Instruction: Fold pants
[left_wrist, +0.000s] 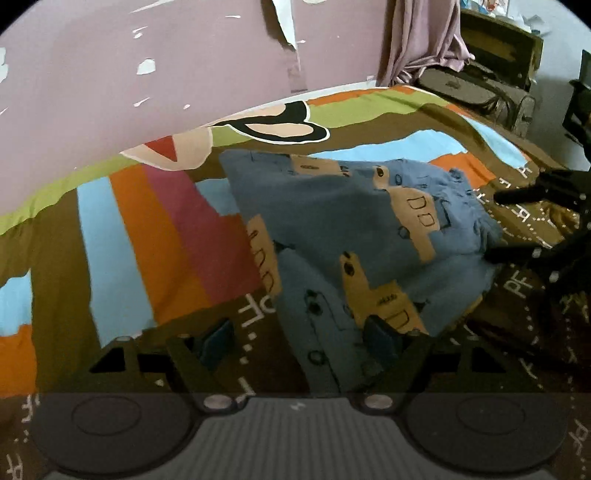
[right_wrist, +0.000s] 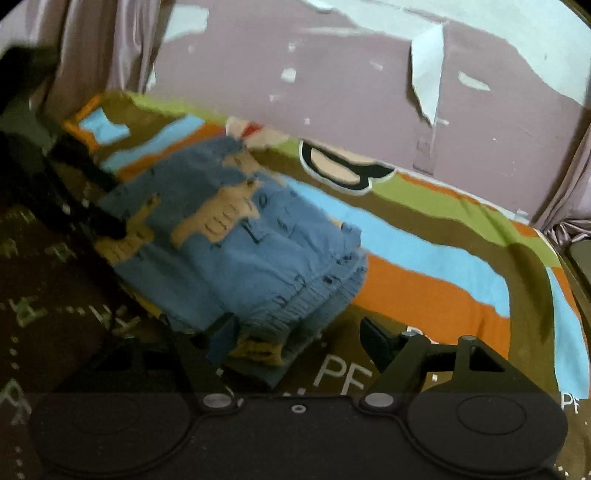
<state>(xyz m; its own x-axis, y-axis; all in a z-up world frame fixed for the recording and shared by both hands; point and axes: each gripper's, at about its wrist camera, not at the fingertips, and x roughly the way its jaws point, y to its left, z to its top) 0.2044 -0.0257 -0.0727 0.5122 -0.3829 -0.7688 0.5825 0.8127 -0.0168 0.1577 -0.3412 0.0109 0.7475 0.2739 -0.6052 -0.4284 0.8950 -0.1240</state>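
Your striped bedspread (left_wrist: 147, 236) runs along a mauve wall (left_wrist: 110, 92). In the left wrist view, the folded blue pants (left_wrist: 332, 229) lie just beyond your left gripper (left_wrist: 299, 339), jaws spread, gripping nothing. In the right wrist view, the pants (right_wrist: 251, 243) stretch far-left from your right gripper (right_wrist: 295, 339), also wide and empty.

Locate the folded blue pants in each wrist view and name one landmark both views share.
Left wrist view: the folded blue pants lie at centre and right of centre on the bedspread, reaching down to the left tongs.
Right wrist view: the pants lie left of centre, just above the right tongs.
Shared landmark: the black-outlined cartoon patch on the bedspread near the wall.
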